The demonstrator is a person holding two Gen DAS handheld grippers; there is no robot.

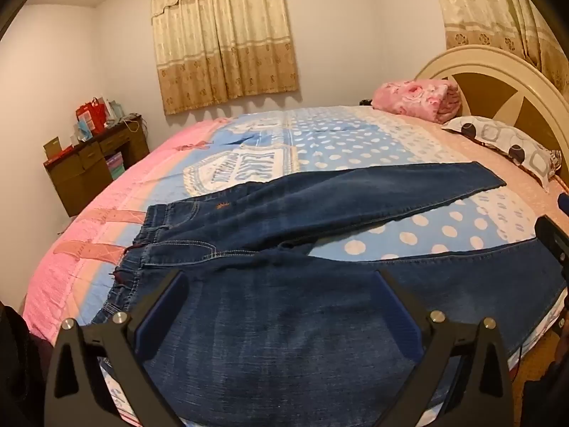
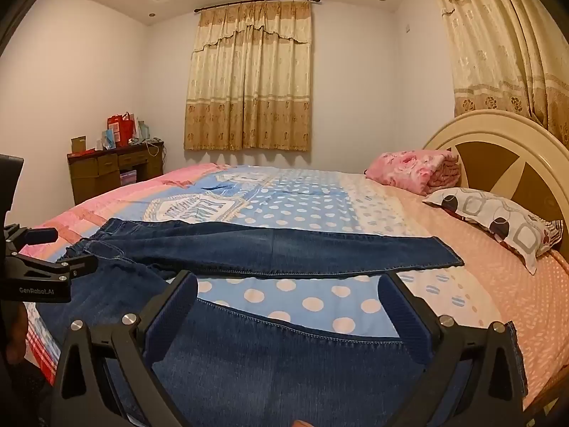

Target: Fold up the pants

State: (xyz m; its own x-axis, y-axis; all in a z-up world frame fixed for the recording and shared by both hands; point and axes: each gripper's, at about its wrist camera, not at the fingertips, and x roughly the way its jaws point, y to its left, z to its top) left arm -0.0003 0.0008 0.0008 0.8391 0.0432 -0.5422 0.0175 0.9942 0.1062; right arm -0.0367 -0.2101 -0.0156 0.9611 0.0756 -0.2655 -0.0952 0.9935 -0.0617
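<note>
— Dark blue denim, spread flat across the bed (image 1: 106,249). What are the two claws doing over it?

— Both are held low at the near edge of the mattress, pointing across it toward the curtained window (image 2: 249,78). The left claw (image 1: 281,284) has its jaws spread wide, and so does the right claw (image 2: 288,288). Neither is gripping anything.

— And where do the pants (image 1: 284,320) lie against them?

— The left claw hangs over the near leg, close to the crotch, with the elastic waistband off to its left. I can't tell whether its fingers (image 1: 394,306) touch the cloth. The right claw sits further down that same near leg, toward the hem, its blue ribbed fingers (image 2: 170,313) framing the stitched seam. The far leg angles away to the right, its cuff ending near the patterned pillow (image 2: 498,220). A strip of polka-dot sheet shows between the two legs.

— Any writing?

— "GenRobot.AI" is printed in white on the black body of the left claw, seen from the right wrist camera. The bedspread has large block lettering inside a bordered panel, upside down from here and not readable. A folded pink blanket (image 1: 416,101) rests by the headboard (image 2: 498,149).
</note>
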